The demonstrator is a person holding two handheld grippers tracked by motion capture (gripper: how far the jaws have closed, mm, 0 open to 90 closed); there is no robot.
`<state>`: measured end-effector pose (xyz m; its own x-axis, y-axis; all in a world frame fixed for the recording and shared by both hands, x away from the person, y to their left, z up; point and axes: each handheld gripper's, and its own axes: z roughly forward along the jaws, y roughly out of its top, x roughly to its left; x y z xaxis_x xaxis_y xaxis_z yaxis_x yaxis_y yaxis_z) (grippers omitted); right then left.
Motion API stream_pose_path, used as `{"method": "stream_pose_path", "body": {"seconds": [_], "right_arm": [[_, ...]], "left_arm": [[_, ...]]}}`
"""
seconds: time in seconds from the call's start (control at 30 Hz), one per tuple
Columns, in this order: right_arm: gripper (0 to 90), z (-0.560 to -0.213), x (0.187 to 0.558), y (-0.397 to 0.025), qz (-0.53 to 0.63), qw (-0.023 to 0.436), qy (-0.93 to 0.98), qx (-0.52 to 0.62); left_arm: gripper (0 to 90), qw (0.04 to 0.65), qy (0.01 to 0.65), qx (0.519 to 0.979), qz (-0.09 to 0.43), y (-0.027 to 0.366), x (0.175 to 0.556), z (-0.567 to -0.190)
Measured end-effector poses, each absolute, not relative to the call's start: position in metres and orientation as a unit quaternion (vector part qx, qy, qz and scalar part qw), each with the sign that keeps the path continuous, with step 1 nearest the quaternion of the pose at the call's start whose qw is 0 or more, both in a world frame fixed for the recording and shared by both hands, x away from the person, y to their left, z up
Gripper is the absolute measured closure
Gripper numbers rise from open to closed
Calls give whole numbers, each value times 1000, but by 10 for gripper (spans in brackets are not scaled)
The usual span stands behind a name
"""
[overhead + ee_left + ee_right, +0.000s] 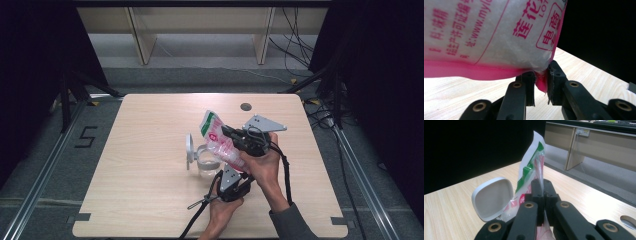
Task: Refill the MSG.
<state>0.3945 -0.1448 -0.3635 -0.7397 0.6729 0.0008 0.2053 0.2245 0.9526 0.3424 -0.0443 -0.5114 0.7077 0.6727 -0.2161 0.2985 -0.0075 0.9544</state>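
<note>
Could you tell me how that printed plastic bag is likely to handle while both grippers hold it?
Probably floppy: the plastic bag creases where the right gripper pinches it. Likely slippery film, as the left gripper grips only its pink corner.

Setting: laboratory recording bay, not a home. Evidence: one pale wood-laminate table with a round cable grommet on grey carpet; black curtains closing both sides; metal floor rails along the table; the numeral 5 taped on the floor; loose black cables trailing at the back; light wooden benches beyond.
</note>
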Motion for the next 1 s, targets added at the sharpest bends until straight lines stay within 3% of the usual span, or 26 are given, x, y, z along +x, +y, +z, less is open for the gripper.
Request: {"method": "stream_pose_path", "body": {"seconds": [1.0], "right_arm": [[900, -364, 403, -141, 547, 224, 755, 284]], "left_arm": [[780, 622, 341, 689, 147, -48, 350, -510]]}}
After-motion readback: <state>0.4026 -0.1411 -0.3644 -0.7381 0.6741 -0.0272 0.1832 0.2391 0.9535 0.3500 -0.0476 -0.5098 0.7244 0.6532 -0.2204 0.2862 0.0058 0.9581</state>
